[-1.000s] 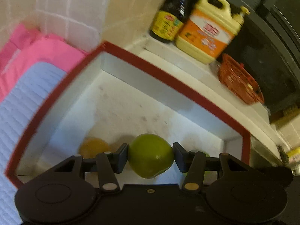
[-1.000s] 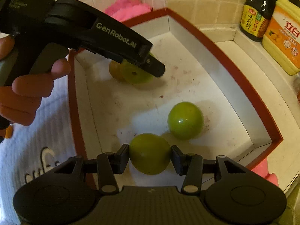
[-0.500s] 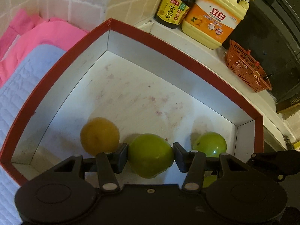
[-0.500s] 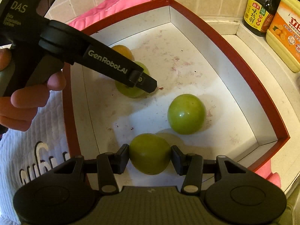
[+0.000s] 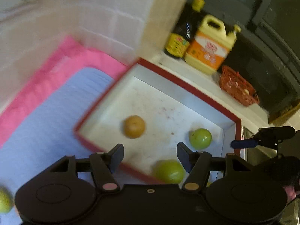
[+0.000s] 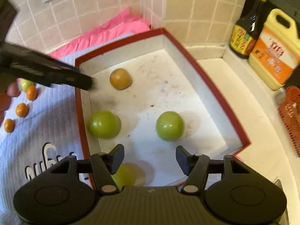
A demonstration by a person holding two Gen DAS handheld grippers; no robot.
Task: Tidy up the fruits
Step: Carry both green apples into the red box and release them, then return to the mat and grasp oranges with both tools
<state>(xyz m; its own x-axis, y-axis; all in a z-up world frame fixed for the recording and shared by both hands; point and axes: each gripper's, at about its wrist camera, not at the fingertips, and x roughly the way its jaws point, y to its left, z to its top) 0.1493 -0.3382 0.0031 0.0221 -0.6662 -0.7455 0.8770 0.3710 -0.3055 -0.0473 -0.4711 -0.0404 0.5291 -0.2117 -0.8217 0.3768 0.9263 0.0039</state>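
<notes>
A red-rimmed white box (image 6: pixel 206 76) (image 5: pixel 187 86) holds an orange-brown fruit (image 6: pixel 120 78) (image 5: pixel 134 126) and three green fruits. One green fruit (image 6: pixel 104 124) (image 5: pixel 169 171) lies by the box's left wall, another (image 6: pixel 169 126) (image 5: pixel 200 138) in the middle. The third (image 6: pixel 122 176) sits under my right gripper (image 6: pixel 150 157), half hidden by its left finger. Both grippers' jaws are opening with nothing pressed between them. My left gripper (image 5: pixel 150 155) (image 6: pixel 84 80) hangs over the box's left rim. My right gripper (image 5: pixel 241 144) shows at the right edge of the blurred left wrist view.
Small oranges (image 6: pixel 21 110) and a green fruit (image 6: pixel 26 84) lie on the quilted cloth (image 6: pixel 46 131) left of the box. A pink cloth (image 6: pixel 112 30) lies behind. A dark bottle (image 6: pixel 247 26), a yellow jug (image 6: pixel 275 52) and a red basket (image 6: pixel 290 116) stand at the right.
Both grippers let go of their green fruits, which now rest on the box floor. Both rose and drew back; the left one swung toward the box's left rim.
</notes>
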